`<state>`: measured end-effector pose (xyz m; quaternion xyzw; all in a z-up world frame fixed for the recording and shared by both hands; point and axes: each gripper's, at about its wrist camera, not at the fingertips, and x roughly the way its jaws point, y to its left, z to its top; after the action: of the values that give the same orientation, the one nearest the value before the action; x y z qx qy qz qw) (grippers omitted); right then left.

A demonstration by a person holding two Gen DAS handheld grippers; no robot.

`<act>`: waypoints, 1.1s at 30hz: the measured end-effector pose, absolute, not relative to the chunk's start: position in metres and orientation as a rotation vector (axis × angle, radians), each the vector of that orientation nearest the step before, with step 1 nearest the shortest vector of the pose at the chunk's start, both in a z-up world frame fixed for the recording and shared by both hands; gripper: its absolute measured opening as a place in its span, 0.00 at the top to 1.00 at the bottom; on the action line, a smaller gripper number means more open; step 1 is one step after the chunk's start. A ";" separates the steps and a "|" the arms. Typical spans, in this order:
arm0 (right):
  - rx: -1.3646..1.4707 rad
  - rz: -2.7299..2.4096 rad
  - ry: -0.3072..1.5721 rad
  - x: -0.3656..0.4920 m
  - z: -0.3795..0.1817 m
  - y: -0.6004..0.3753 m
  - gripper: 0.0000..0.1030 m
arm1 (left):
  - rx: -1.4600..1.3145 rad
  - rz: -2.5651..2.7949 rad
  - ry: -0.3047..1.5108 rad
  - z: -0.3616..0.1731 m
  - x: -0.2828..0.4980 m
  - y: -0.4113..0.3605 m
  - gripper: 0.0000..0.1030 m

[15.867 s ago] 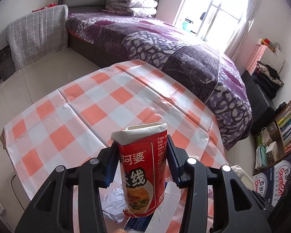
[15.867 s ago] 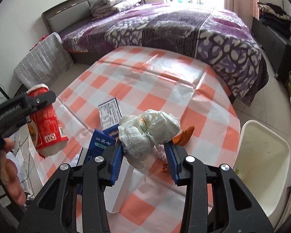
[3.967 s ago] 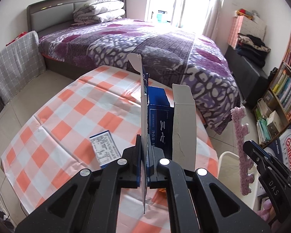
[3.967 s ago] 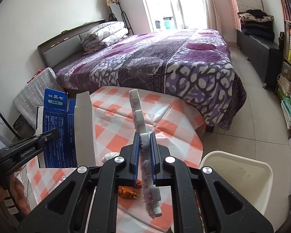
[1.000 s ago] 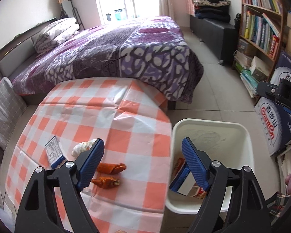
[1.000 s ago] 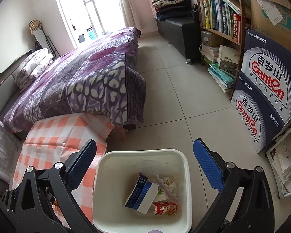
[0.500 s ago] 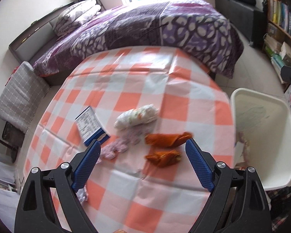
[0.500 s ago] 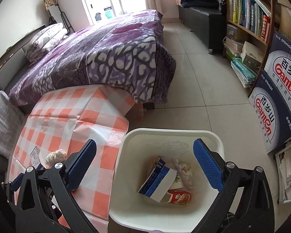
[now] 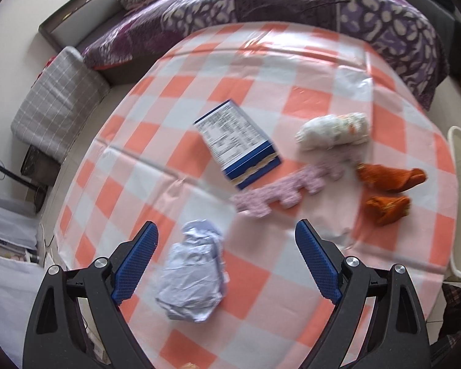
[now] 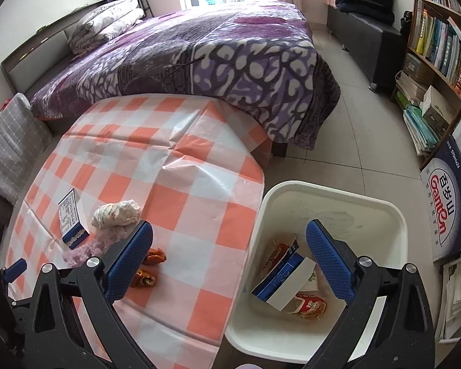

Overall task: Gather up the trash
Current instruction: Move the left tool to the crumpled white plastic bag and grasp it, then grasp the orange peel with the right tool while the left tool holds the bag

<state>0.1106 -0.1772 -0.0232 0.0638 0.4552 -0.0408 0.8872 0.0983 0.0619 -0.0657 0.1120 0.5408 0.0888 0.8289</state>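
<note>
Crumpled paper wad (image 9: 196, 272) just ahead between spread, empty left tool (image 9: 226, 259) pads, nearer than right tool (image 10: 229, 256), likewise released.

The left gripper (image 9: 226, 246) points steeply down, its jaws just opened wide and empty. The right gripper (image 10: 229, 250) is also wide and empty.

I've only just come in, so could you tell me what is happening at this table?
A person holding a gripper in each hand is clearing trash from the checked table into the white bin beside it. Both the left gripper and the right gripper are open and empty. The bin already holds a blue carton and a red cup. A crumpled paper, a small blue box, a foam strip, a wadded tissue and orange peels remain on the table.
</note>
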 end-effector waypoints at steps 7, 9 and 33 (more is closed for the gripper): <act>0.063 -0.002 1.004 0.116 -0.037 -0.139 0.07 | 0.165 0.197 1.250 -0.083 0.093 0.107 0.15; 0.044 0.013 1.024 0.118 -0.042 -0.130 0.07 | 0.163 0.196 1.269 -0.087 0.091 0.113 0.15; 0.063 0.093 1.282 0.125 -0.112 -0.067 0.17 | 0.006 0.082 1.319 -0.096 0.082 0.150 0.52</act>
<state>0.1250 -0.0672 -0.1116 0.0294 0.5976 0.0433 0.8001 0.0822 0.1501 -0.0964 0.0026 0.6126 0.0380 0.7895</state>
